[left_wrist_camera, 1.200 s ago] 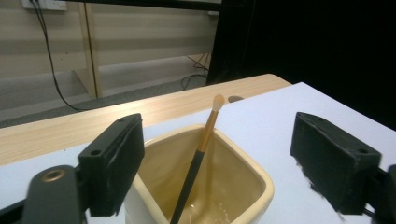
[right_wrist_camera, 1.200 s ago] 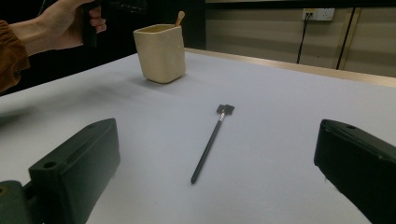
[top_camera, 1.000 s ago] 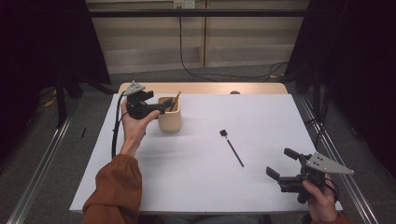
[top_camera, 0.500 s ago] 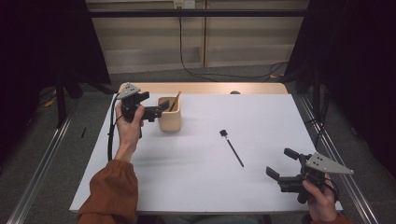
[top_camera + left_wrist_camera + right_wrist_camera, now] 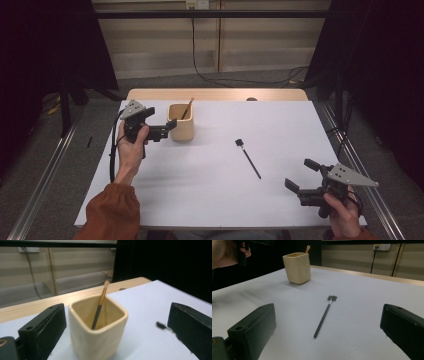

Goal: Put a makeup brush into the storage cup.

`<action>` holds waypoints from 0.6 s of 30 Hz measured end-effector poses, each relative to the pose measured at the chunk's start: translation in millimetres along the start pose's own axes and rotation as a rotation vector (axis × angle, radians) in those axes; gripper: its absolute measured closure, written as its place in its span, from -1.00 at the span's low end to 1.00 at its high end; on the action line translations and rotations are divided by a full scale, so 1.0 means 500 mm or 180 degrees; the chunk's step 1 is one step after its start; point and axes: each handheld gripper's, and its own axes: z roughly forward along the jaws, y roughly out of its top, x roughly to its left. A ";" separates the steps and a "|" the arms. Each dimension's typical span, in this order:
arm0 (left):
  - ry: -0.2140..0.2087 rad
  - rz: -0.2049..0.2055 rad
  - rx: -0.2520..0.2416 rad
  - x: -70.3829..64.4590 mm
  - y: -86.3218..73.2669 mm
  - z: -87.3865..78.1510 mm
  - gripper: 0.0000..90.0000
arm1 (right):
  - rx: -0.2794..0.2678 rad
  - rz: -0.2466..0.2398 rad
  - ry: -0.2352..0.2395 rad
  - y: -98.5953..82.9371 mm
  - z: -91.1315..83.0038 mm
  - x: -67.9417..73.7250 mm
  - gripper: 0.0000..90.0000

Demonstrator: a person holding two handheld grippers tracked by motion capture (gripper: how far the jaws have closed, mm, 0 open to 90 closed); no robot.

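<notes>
Over the last second I have drawn my left claw (image 5: 167,128) back from over the cream cup (image 5: 181,122) and swung it down to the cup's left flank. It now sits level with the cup's side wall, jaws spread wide and holding nothing. In the left gripper view the cup (image 5: 98,327) stands between the two jaws, one close by its wall, the other well off. The cup stands near the bench's far left corner, upright, with a gold-handled brush (image 5: 187,108) leaning inside it, tip up against the far wall.

The cup itself has not moved, and neither has my right claw (image 5: 300,181), which rests near the near right corner, jaws wide apart and empty. A black brush (image 5: 248,158) lies flat on the white sheet toward the middle of the bench, between the cup and that claw; in the right gripper view it (image 5: 324,315) lies ahead between the jaws, well short of them.

I read the shift as lining up to steady the cup from the side, while the right claw is free to fetch the loose brush.
</notes>
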 end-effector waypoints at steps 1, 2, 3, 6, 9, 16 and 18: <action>-0.0022 -0.0019 -0.0010 -0.001 -0.003 -0.007 -0.95 | 0.0000 0.0001 -0.0001 0.000 0.000 0.000 -1.00; -0.0022 -0.0015 -0.0022 -0.001 -0.006 -0.013 -0.95 | -0.0001 0.0003 -0.0003 0.000 0.000 0.000 -1.00; 0.0003 -0.0017 -0.0047 -0.002 -0.010 -0.020 -0.95 | 0.0001 0.0008 -0.0007 0.000 0.000 -0.001 -1.00; 0.0024 -0.0047 -0.0089 0.001 -0.019 -0.038 -0.95 | 0.0011 -0.0010 0.0003 0.000 0.001 -0.001 -1.00; 0.0084 -0.0048 -0.0071 -0.001 -0.031 -0.048 -0.96 | 0.0003 0.0002 0.0002 0.000 0.001 0.001 -1.00; 0.0157 -0.0014 -0.0036 -0.003 -0.052 -0.069 -0.96 | 0.0005 0.0003 -0.0003 0.000 0.000 0.000 -1.00; 0.0172 -0.0025 -0.0064 -0.005 -0.057 -0.076 -0.96 | 0.0003 0.0008 -0.0003 0.000 0.001 0.000 -1.00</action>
